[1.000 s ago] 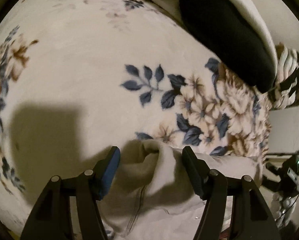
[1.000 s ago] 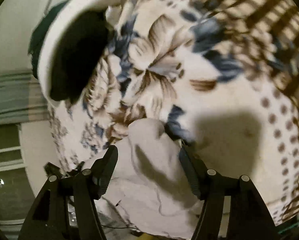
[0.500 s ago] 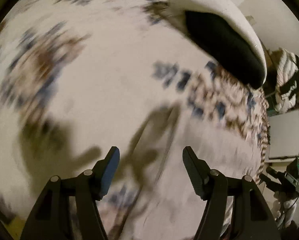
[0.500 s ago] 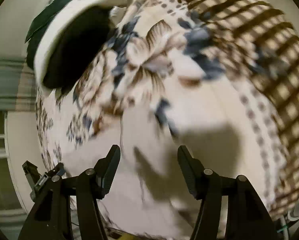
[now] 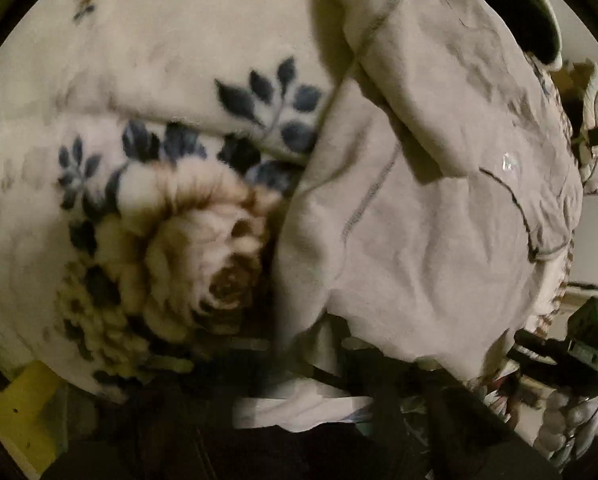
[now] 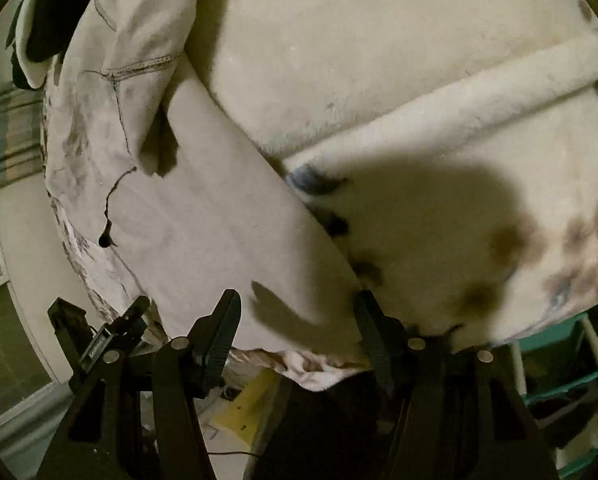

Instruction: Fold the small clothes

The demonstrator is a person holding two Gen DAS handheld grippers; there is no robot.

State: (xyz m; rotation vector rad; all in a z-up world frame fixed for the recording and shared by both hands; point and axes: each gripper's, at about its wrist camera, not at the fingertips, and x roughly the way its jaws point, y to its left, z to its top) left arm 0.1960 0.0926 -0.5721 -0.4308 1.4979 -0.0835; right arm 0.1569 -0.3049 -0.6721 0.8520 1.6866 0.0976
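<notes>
cloth is what matters: a pale grey garment [image 6: 203,208] lies on the flowery blanket [image 6: 379,60]. in the right wrist picture it runs as a long strip from the upper left of the frame down to the bottom middle, so its long line points almost straight at the right gripper [image 6: 297,328]. the near end of the garment sits right between the two black fingers, and its edge hangs a little over the side of the blanket. the right gripper is wide open and holds nothing. its fingers stand on each side of the cloth end but do not pinch it.

in the left wrist picture the same garment [image 5: 439,208] fills the right half of the frame, with a folded flap at the upper middle and a dark seam near the right edge. the blanket [image 5: 147,60] with its big brown flower fills the left half. the bottom of this picture is dark and blurry, and cloth covers the place where the fingers would be, so i cannot tell if the left gripper is open or closed, or if it holds anything.

i think the right gripper is the nearer one for the next grab, since the cloth end already lies in its gap. closing there looks like the easy move.
</notes>
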